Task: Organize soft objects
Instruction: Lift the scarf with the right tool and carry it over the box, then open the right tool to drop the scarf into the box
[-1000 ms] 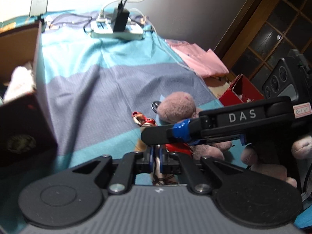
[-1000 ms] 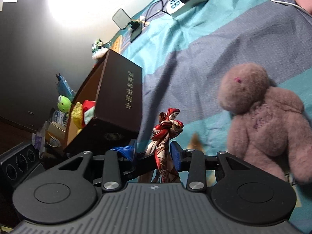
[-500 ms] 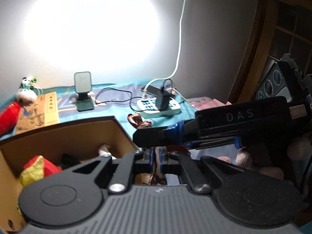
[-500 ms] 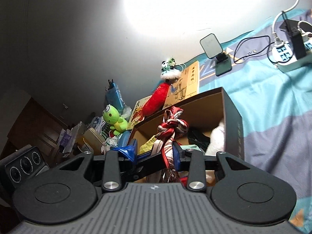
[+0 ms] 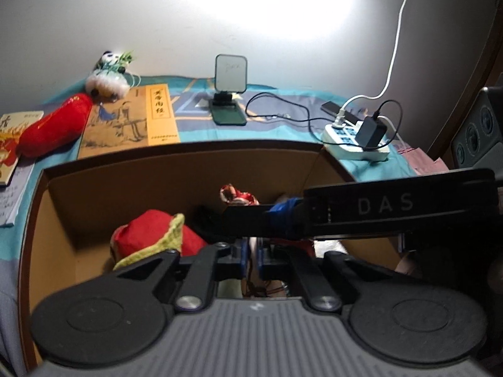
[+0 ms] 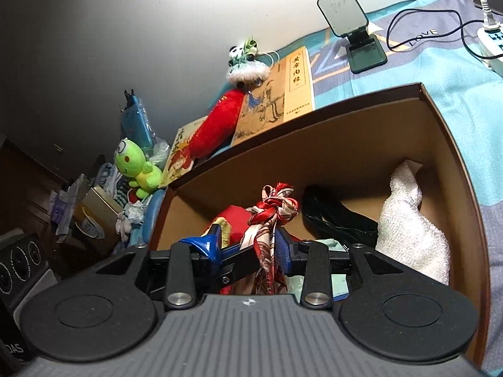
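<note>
Much of the left wrist view was blocked: the right gripper's black body marked DAS crossed in front, hiding the tips of the left gripper (image 5: 250,256) and most of what sat between them. Only a narrow gap showed between its blue pads, with a pale strip and red threads in it, so whether it was clamped on the cloth I cannot tell. The knotted red patterned scarf (image 6: 273,216) was clearer in the right wrist view, where the right gripper (image 6: 270,253) had its blue pads pressed against the scarf's hanging folds, gripping it just below the knot. The scarf's lower end was cut off behind the gripper body.

Both grippers hung over the open brown cardboard box (image 6: 446,144), pointed down into it, with the scarf held above the box's interior. Inside the box lay a white towel (image 6: 408,220) at its right side, a dark green strap (image 6: 333,216) beside the towel, and a red and yellow cloth (image 5: 151,235) toward the left. Beyond the box's far wall lay a yellow book (image 5: 132,122), a red plush (image 5: 53,128) and a phone stand (image 5: 229,94).
</note>
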`<state>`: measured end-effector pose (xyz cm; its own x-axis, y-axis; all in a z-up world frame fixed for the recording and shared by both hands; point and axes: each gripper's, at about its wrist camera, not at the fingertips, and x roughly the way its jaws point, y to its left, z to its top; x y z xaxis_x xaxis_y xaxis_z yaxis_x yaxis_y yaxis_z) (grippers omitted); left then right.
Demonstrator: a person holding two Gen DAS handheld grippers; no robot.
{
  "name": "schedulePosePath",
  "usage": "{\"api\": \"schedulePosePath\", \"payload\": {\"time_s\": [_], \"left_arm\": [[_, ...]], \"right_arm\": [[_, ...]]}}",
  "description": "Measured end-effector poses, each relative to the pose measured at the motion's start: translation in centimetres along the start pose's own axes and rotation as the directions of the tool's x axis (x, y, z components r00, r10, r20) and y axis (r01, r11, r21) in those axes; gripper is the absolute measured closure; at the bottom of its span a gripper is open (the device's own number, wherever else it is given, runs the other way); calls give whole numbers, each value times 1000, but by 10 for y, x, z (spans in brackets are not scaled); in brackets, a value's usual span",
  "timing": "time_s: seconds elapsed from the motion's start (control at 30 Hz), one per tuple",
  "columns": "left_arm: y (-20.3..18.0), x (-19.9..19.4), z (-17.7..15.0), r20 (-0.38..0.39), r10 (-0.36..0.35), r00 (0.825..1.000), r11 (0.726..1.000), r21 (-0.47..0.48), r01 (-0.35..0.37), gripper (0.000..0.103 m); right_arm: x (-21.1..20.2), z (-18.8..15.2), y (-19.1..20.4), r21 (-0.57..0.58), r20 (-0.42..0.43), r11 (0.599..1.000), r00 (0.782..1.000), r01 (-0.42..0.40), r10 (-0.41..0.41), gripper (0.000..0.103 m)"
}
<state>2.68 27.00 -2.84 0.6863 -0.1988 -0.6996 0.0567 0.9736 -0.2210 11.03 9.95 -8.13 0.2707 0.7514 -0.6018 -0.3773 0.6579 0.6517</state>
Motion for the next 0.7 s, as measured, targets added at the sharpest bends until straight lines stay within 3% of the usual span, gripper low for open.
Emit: {"api": "schedulePosePath", "payload": {"time_s": [0.2, 0.4, 0.53, 0.7], "left_arm": [[20, 6, -4, -53, 13, 999, 999, -29, -14, 95], [18, -16, 3, -13, 20, 1000, 999, -43, -20, 57], [6, -38, 9, 27, 65, 998, 997, -35, -64, 54], [-14, -54, 11, 17, 148, 989, 989, -16, -147, 54]], "right_arm": [[2, 2, -3, 38, 14, 998, 999, 42, -43, 80], [-16, 2, -3, 64, 55, 998, 998, 13, -17, 80], [-31, -1, -1, 70, 78, 998, 997, -8, 3, 80], [-49, -8, 2, 56, 93, 998, 995, -42, 37, 80]]}}
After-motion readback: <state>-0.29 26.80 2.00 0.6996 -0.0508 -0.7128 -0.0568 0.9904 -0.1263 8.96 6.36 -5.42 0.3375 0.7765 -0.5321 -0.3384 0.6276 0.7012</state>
